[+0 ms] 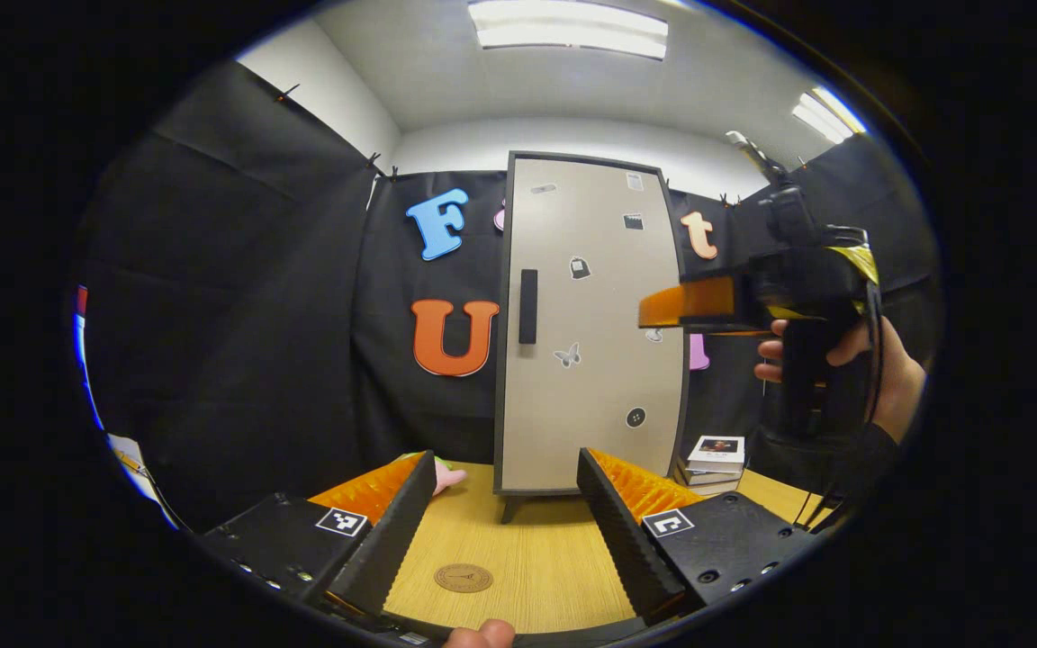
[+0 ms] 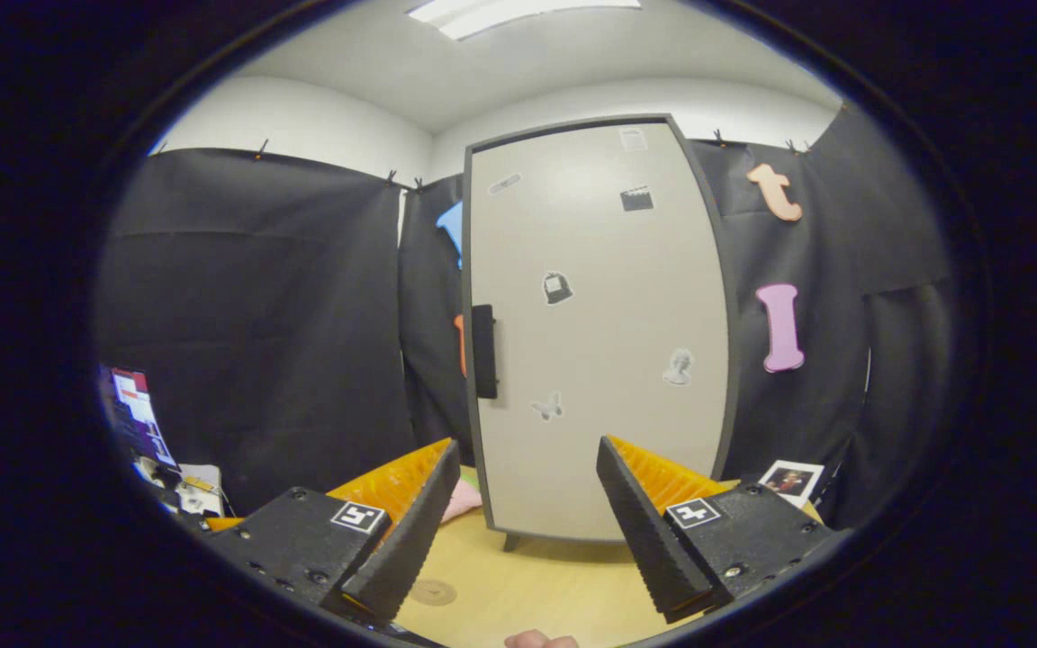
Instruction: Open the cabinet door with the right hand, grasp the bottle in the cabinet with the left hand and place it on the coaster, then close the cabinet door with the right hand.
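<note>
black cloth walls ring a wooden tabletop where the cabinet stands, door shut, so the bottle inside is hidden. the coaster lies near the left gripper, whose jaws gape empty. opening is the step in hand: the right gripper, jaws wide and empty, held level by a hand, likely must reach the handle.
</note>
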A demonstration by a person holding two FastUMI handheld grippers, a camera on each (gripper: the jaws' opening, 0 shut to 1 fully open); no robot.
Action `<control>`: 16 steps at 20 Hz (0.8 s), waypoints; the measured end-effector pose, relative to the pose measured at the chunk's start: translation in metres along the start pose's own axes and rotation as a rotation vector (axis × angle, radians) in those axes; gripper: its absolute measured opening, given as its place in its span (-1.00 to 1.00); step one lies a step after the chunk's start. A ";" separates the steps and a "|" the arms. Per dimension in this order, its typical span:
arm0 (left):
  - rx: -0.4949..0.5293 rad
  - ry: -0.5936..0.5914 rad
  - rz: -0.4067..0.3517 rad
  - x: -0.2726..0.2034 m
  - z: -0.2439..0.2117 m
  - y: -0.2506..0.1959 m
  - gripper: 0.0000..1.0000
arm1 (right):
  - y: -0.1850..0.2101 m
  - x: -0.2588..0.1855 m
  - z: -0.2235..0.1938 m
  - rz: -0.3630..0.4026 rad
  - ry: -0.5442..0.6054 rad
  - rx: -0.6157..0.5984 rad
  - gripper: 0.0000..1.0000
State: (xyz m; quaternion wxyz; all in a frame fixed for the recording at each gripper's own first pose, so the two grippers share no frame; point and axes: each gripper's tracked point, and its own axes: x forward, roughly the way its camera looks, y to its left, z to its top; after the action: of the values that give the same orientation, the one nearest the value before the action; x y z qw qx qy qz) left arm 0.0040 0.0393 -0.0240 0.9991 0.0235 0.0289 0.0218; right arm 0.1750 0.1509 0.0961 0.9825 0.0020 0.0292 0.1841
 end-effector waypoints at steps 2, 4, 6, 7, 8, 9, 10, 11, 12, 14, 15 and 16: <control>0.009 0.010 0.002 -0.001 -0.002 0.001 0.89 | 0.009 0.033 0.010 0.010 0.002 0.001 0.87; 0.011 0.014 -0.002 -0.002 -0.001 0.001 0.90 | 0.019 0.065 0.020 0.016 0.004 0.018 0.97; 0.007 0.012 -0.010 -0.005 -0.001 -0.001 0.90 | 0.021 0.101 0.030 -0.006 0.001 0.003 0.97; 0.007 0.010 -0.013 -0.006 0.002 -0.001 0.90 | 0.023 0.119 0.032 -0.016 0.001 -0.009 0.97; 0.009 0.009 -0.011 -0.006 0.002 0.000 0.90 | 0.026 0.138 0.034 -0.023 0.006 -0.022 0.87; 0.012 0.009 -0.009 -0.006 0.001 0.002 0.90 | 0.027 0.152 0.033 -0.036 0.019 -0.029 0.97; 0.012 0.011 -0.008 -0.006 0.000 0.003 0.89 | 0.029 0.167 0.030 -0.040 0.037 -0.030 0.98; 0.010 0.011 -0.007 -0.007 0.000 0.005 0.89 | 0.032 0.180 0.027 -0.042 0.054 -0.029 0.98; 0.010 0.012 -0.005 -0.006 -0.001 0.008 0.90 | 0.032 0.191 0.026 -0.050 0.064 -0.029 0.98; 0.018 0.013 0.009 -0.005 -0.001 0.017 0.89 | 0.035 0.208 0.027 -0.058 0.062 -0.036 0.98; 0.022 0.012 0.016 -0.005 -0.001 0.019 0.89 | 0.037 0.214 0.029 -0.060 0.053 -0.033 0.98; 0.023 0.012 0.024 -0.005 -0.001 0.023 0.89 | 0.039 0.219 0.031 -0.059 0.047 -0.031 0.98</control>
State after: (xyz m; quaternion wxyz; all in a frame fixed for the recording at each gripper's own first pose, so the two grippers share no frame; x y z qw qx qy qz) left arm -0.0017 0.0621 -0.0239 0.9982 0.0352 0.0348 0.0335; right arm 0.3663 0.2663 0.1154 0.9864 -0.0183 0.0497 0.1556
